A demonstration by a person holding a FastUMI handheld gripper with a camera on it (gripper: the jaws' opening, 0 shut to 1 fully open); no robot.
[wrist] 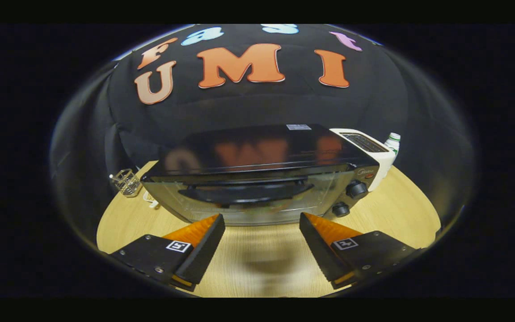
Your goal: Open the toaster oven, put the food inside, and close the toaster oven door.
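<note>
Wooden tabletop (257, 241), centre frame: toaster oven (262, 179) dead ahead of the gripper (262, 235), door shut, handle (244, 193) running crosswise just beyond the tips. Fingers spread wide, holding nothing. White toaster (369, 147), bottle (392, 142) right; wire rack (125, 182) left.

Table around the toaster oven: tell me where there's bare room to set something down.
Bare wood lies between the open gripper and the toaster oven, and on the table beside its knobs. It is crowded by the wire rack and behind, where a white toaster and bottle stand.
</note>
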